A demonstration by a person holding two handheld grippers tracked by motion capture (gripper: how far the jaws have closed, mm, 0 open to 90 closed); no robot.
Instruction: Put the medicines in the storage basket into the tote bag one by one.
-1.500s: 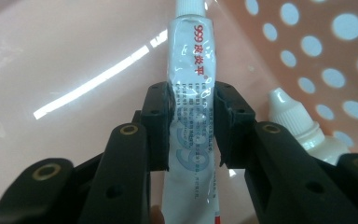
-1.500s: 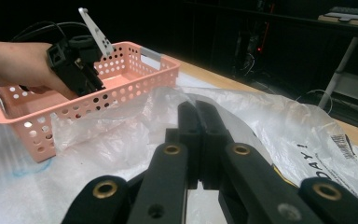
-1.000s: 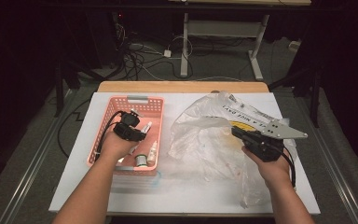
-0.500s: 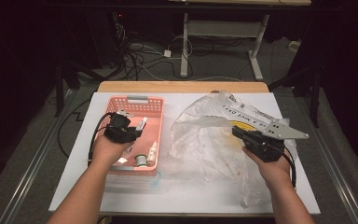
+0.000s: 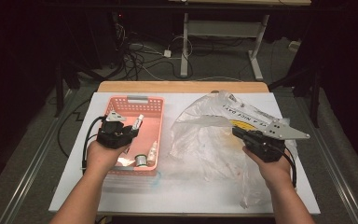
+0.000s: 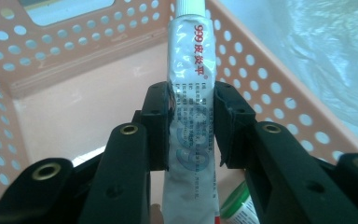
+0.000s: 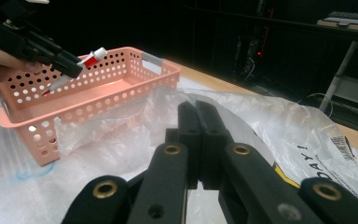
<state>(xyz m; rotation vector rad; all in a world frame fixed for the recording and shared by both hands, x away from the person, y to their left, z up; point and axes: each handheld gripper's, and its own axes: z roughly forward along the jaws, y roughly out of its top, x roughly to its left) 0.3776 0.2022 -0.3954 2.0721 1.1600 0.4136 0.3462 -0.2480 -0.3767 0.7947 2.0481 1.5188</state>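
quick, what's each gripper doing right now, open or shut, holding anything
Left gripper: shut on the white tube, held above the pink basket.
Right gripper: shut, pinching the edge of the clear plastic bag.

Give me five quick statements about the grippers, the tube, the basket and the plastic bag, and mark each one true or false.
1. The left gripper is clamped on a white tube. True.
2. The tube lies flat on the table. False: it is held above the pink basket.
3. The right gripper has its jaws wide open. False: they are shut on a fold of the plastic bag.
4. The basket sits left of the bag in the high view. True.
5. The basket holds nothing. False: small items remain inside.
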